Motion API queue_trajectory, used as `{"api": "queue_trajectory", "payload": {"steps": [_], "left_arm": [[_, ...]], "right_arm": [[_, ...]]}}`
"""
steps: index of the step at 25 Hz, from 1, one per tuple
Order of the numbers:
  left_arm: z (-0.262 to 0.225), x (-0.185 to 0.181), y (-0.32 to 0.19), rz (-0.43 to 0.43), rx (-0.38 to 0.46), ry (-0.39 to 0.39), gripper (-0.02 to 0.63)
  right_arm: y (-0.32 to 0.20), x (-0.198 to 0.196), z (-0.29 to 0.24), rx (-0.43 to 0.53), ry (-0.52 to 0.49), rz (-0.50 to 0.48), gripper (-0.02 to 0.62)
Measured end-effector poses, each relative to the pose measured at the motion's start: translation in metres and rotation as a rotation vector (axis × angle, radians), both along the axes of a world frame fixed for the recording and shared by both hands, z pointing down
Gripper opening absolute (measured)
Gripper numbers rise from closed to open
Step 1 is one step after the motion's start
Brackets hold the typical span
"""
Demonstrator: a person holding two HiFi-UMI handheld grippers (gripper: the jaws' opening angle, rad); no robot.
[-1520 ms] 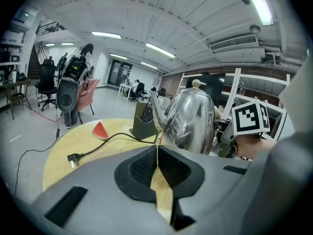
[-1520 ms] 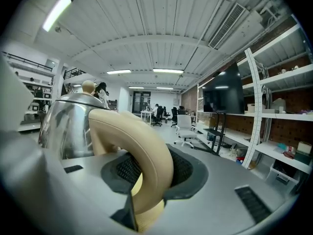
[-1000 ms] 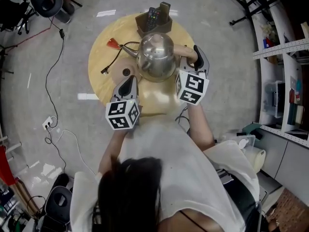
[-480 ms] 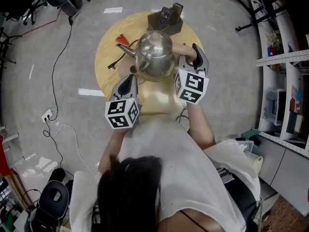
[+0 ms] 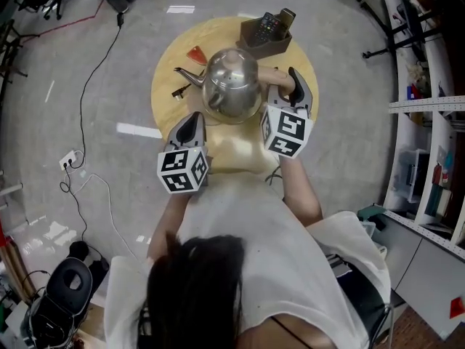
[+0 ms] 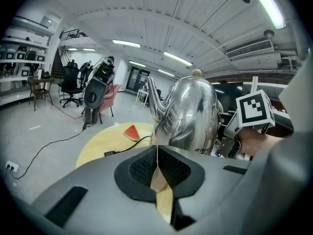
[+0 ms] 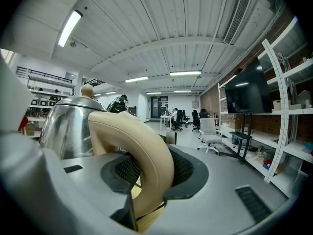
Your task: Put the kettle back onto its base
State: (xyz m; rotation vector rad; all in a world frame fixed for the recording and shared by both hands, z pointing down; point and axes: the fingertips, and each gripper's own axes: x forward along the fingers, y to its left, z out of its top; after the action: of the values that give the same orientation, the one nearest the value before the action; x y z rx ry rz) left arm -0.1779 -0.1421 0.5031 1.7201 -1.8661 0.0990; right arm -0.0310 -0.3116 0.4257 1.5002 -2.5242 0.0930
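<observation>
A shiny steel kettle [image 5: 232,84] with a beige handle [image 5: 280,81] stands over the left middle of the round wooden table [image 5: 236,155]. My right gripper [image 5: 290,86] is shut on that handle [image 7: 146,155], with the kettle body [image 7: 66,126] just left of the jaws. My left gripper [image 5: 191,128] is shut and empty, just short of the kettle's near-left side [image 6: 188,114]. The kettle covers the base; only its black cord [image 5: 182,89] shows. Whether the kettle rests on the base I cannot tell.
A red watermelon slice [image 5: 196,53] lies on the table's far left, also in the left gripper view [image 6: 131,131]. A brown box with remotes [image 5: 267,31] stands at the far edge. Cables trail across the floor [image 5: 94,86] on the left; shelving [image 5: 429,122] stands on the right.
The kettle, in my right gripper, has moved left across the table and now covers the round base that showed beside it a second ago. The left gripper moved along with it.
</observation>
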Motion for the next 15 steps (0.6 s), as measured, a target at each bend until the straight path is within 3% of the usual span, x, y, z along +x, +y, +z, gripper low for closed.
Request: {"api": "queue_trajectory", "payload": {"steps": [15], "left_arm": [[0.006,-0.016,0.009,-0.062,-0.02,0.008,0.028]], "right_arm": [[-0.001,-0.031,0.009,-0.02,-0.002,-0.072,0.138]]}}
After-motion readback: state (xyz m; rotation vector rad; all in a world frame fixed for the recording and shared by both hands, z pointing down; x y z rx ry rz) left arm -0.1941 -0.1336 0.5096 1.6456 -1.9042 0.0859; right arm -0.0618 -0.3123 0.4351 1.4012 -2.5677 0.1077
